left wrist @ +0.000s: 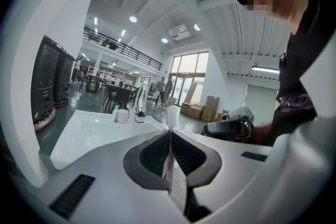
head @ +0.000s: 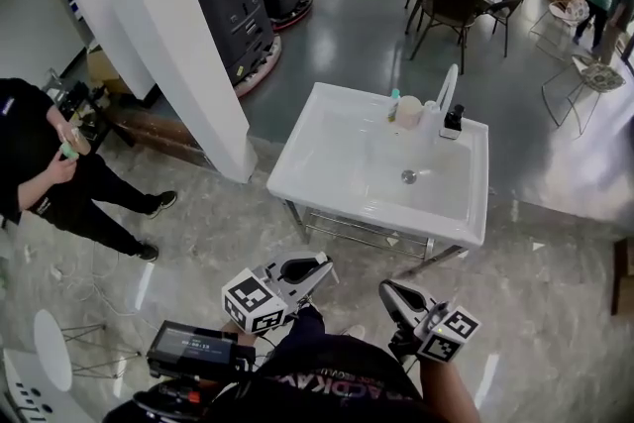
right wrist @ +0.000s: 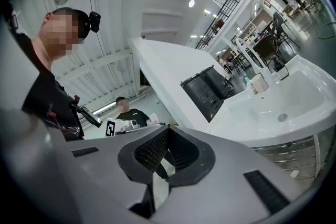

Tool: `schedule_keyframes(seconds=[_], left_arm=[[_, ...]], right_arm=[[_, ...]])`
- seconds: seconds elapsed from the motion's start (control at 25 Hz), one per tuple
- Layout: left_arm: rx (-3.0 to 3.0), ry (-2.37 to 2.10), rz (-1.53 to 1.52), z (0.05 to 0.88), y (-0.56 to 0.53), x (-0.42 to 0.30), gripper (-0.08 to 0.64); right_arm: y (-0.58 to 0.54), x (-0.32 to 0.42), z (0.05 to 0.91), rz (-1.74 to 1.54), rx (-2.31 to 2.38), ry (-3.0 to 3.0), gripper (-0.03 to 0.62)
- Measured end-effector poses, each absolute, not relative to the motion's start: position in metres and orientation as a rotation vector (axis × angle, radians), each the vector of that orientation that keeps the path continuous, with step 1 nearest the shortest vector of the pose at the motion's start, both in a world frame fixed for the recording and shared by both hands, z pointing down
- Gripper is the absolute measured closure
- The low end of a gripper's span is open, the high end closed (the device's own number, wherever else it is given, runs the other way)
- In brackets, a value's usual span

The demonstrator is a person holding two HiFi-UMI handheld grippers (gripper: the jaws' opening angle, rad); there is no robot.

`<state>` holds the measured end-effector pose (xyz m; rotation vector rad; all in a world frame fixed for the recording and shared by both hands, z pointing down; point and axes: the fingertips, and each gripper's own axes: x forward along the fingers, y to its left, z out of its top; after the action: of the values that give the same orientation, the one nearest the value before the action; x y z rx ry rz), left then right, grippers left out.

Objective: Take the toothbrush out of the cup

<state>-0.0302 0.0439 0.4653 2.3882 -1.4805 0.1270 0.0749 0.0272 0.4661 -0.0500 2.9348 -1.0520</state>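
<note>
1. Left gripper (head: 319,264) and right gripper (head: 386,289): the jaws of each are pressed together with nothing held. Both sit low by the person's body, well apart from the sink (head: 297,171).
2. Cup (head: 409,113) stands on the sink's back rim, just beside the faucet (head: 448,92). Toothbrush (head: 393,101) stands in it, leaning left.
3. Risk: arriving with closed jaws would likely knock the cup into the basin. An unsteadied cup may lift with the brush.
4. Toothbrush is tiny in every view. Its lower handle is hidden inside the cup, and I can't tell which end is up.

toothbrush (head: 394,103) tiny in cup (head: 409,113), bystander (head: 40,163) cut by left edge
</note>
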Motion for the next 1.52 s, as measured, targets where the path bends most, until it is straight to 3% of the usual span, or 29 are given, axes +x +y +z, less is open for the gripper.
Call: schedule_keyframes(seconds=[1.52], left_arm=[[2.398, -1.466, 0.094, 0.470, 0.038, -0.027, 0.540]], right_arm=[[0.020, 0.081, 0.479, -0.996, -0.110, 2.976, 0.583]])
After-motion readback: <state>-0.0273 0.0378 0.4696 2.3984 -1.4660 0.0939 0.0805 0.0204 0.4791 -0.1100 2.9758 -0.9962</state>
